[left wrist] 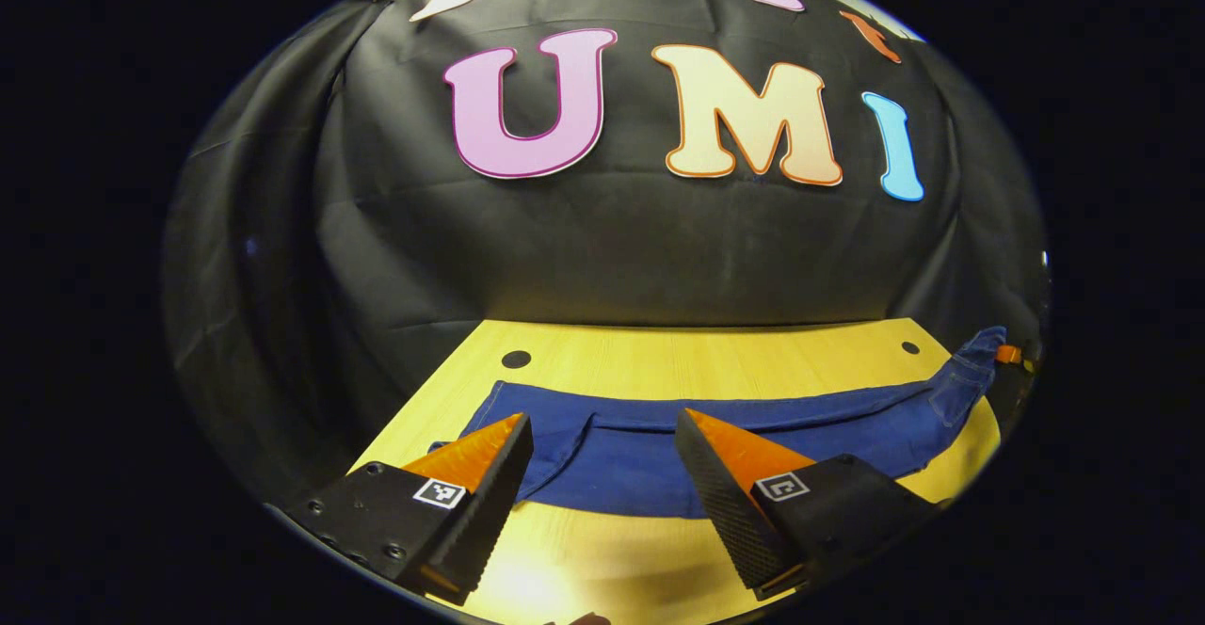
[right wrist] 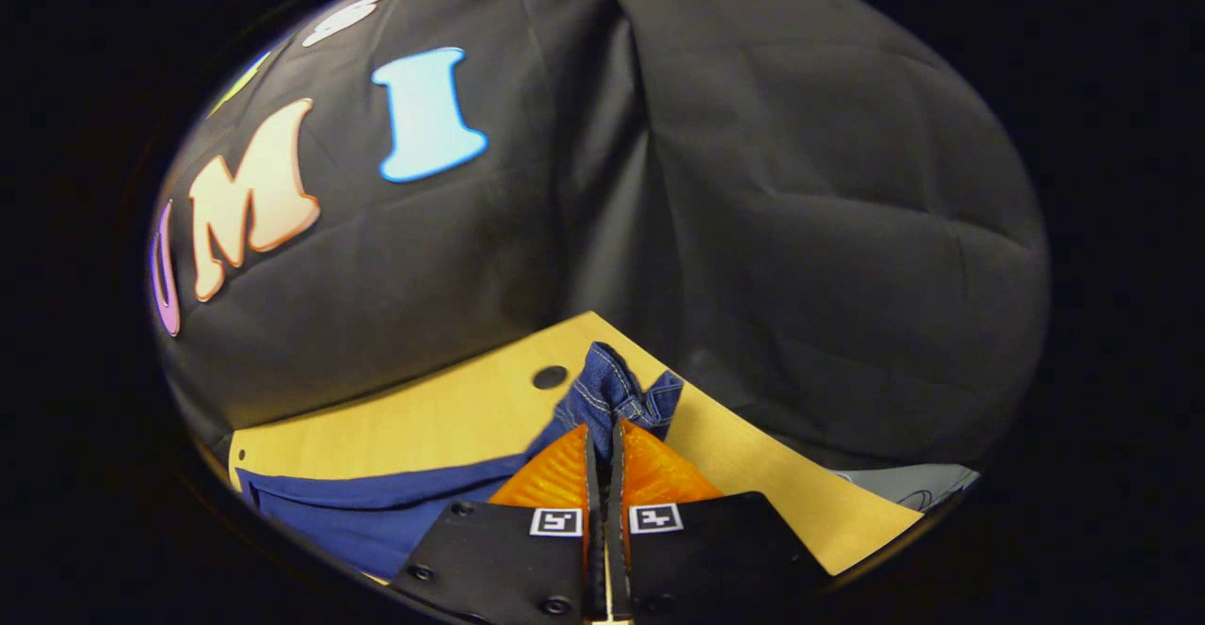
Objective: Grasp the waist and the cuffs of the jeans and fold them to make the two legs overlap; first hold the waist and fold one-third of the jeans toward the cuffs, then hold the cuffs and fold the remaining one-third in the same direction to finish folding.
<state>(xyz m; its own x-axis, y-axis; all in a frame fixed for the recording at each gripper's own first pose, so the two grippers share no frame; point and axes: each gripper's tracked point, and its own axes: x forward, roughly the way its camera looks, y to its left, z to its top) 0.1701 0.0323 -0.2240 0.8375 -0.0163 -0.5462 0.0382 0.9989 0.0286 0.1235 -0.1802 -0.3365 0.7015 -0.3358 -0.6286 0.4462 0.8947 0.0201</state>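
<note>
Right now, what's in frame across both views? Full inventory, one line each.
jeans: one pair, blue, laid lengthwise across the table; one end bunched and lifted at the right tongs, as the right gripper view shows.
table: one, light yellow wood, under the jeans, against the booth wall.
holes in the tabletop: two, dark, round, near the far corners.
booth wall: black cloth, creased, behind and beside the table.
left tongs: one, fingers spread apart, hovering over the near edge of the jeans, nothing between them.
right tongs: one, fingers pressed together on the bunched denim end.
</note>
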